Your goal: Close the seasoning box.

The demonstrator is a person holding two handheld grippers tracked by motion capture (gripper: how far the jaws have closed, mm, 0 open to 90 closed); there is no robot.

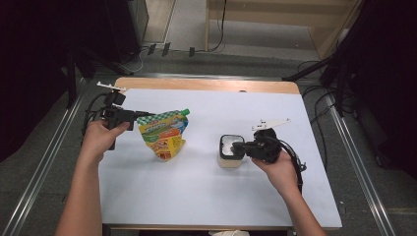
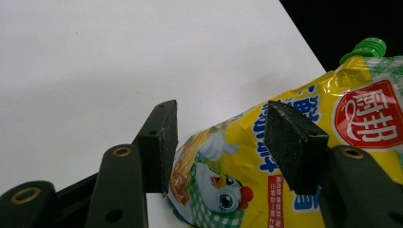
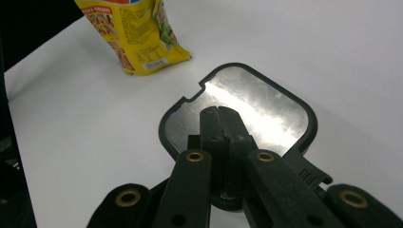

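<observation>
Pouch (image 1: pixel 164 135) of chicken seasoning, upright at left, clamped at top edge by left gripper (image 1: pixel 140 116); right gripper (image 1: pixel 239 145), jaws clenched empty, over black-rimmed container (image 1: pixel 230 151).

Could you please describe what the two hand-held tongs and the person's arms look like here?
Both tongs, left and right, are black, with two flat dark jaws on linkage arms fixed by brass-coloured rivets. Each carries a pale three-cornered plate on top and trails a black cable. The person's forearms are bare, with no sleeves or gloves in view.

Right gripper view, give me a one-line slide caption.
Shut right gripper poised over the black-rimmed container, yellow pouch standing beyond on the white table.
</observation>
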